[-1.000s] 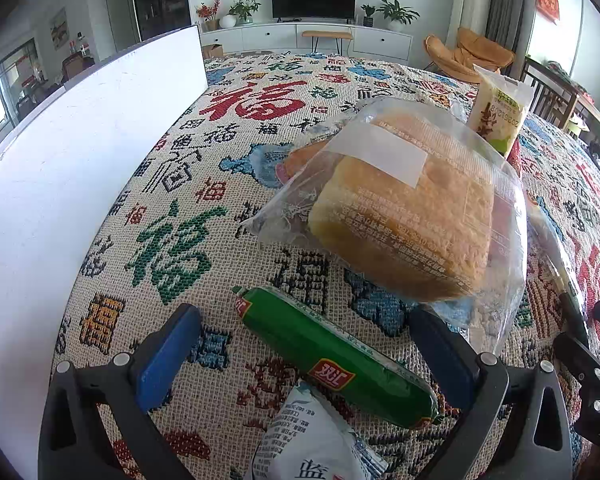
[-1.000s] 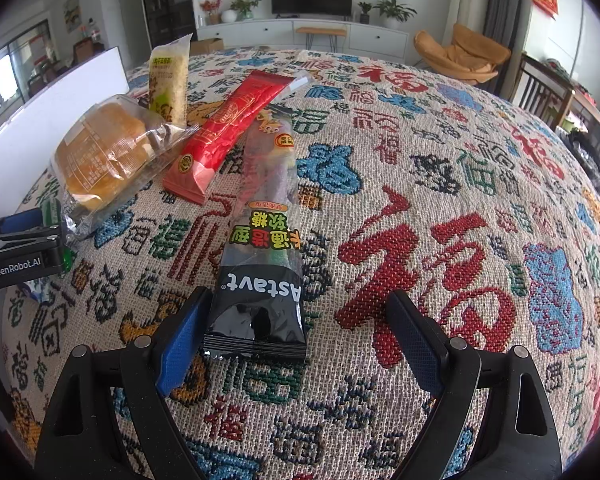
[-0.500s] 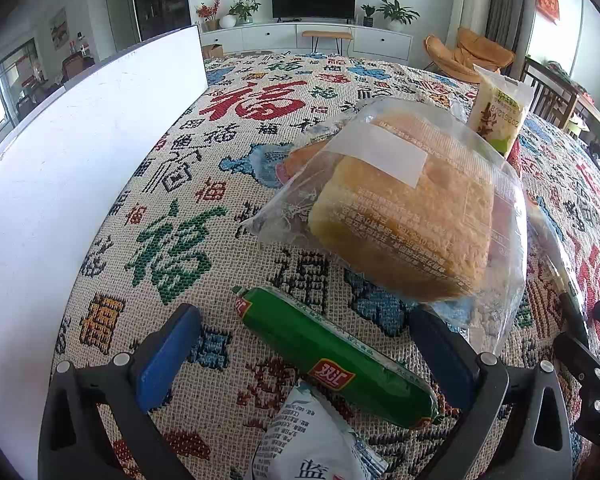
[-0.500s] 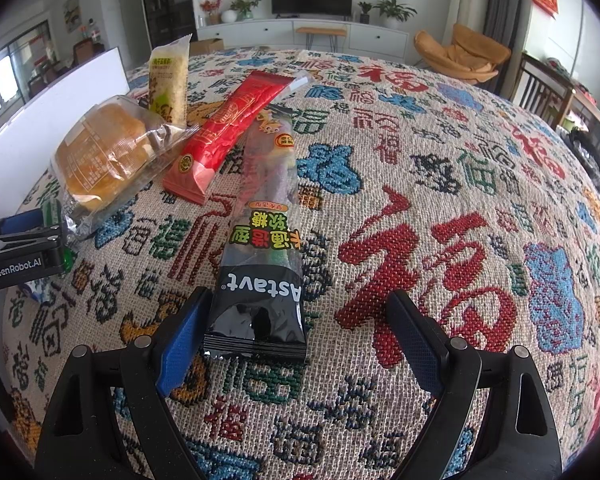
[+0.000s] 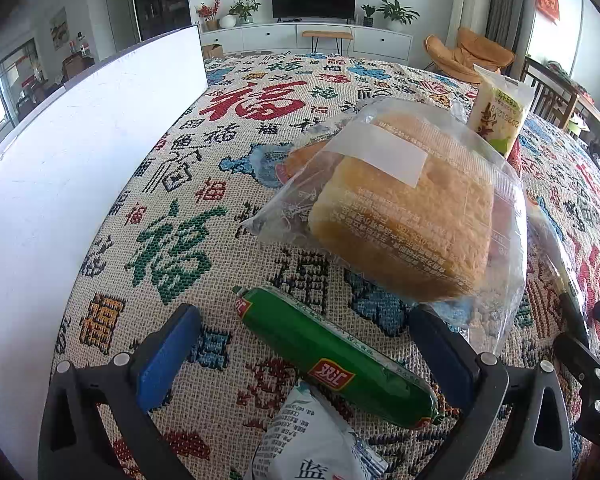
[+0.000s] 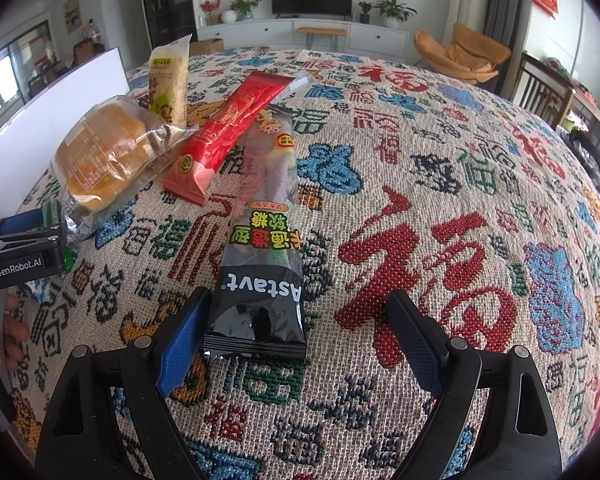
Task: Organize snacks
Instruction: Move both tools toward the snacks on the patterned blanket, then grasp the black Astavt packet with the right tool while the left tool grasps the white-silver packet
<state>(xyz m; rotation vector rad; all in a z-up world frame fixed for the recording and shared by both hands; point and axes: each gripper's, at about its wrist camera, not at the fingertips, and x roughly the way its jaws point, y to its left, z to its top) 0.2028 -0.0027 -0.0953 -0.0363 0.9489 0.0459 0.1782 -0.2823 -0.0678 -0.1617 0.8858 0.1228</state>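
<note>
Tablecloth [image 6: 440, 184]: coarse woven cloth, rough and matt. Bread bag [image 5: 412, 216]: clear, thin plastic film, crinkled, glossy, with a matt white paper-like label. Green sausage [image 5: 332, 356]: smooth, shiny plastic casing. Black candy packet [image 6: 262, 272]: glossy plastic film, crimped end. Red packet [image 6: 224, 136]: creased shiny foil-like wrap. White board [image 5: 72, 152]: smooth, matt. Gripper pads [image 6: 182, 344]: matt blue, on black plastic arms with metal rivets.
</note>
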